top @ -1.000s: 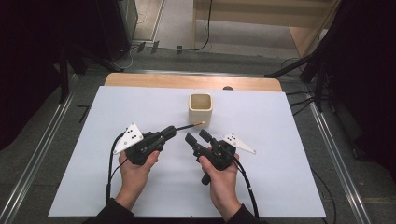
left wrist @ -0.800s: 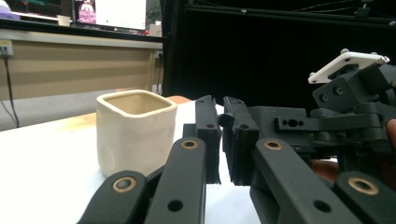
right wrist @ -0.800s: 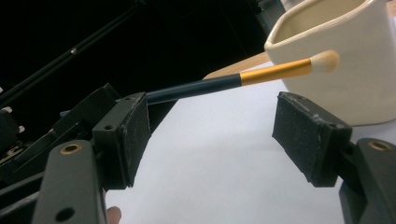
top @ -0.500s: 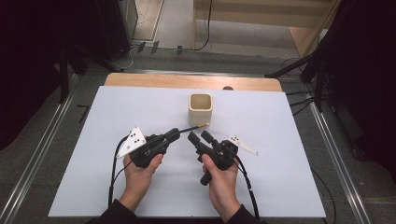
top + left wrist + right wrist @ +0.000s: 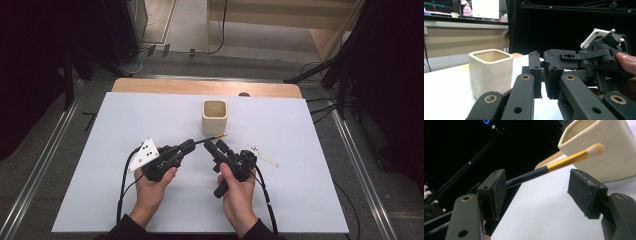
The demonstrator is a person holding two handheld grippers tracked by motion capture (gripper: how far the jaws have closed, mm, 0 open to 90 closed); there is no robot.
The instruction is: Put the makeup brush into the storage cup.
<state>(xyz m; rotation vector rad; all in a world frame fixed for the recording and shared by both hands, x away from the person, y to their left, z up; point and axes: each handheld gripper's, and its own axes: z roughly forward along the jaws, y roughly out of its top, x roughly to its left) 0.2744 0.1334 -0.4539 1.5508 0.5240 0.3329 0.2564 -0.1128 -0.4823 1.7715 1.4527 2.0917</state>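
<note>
Table: we see white sheet (image 5: 300,190) bare toward its near edges.
Brush: our left gripper (image 5: 189,145) clamps a dark, gold-banded brush (image 5: 214,137), tip beside cup (image 5: 214,117).
Right gripper (image 5: 215,146): closing, nothing between.

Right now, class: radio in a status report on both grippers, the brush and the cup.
Left gripper shut on brush. Right gripper open, closing, brush between its pads, untouched. Cup upright just beyond brush tip; nothing in between.
</note>
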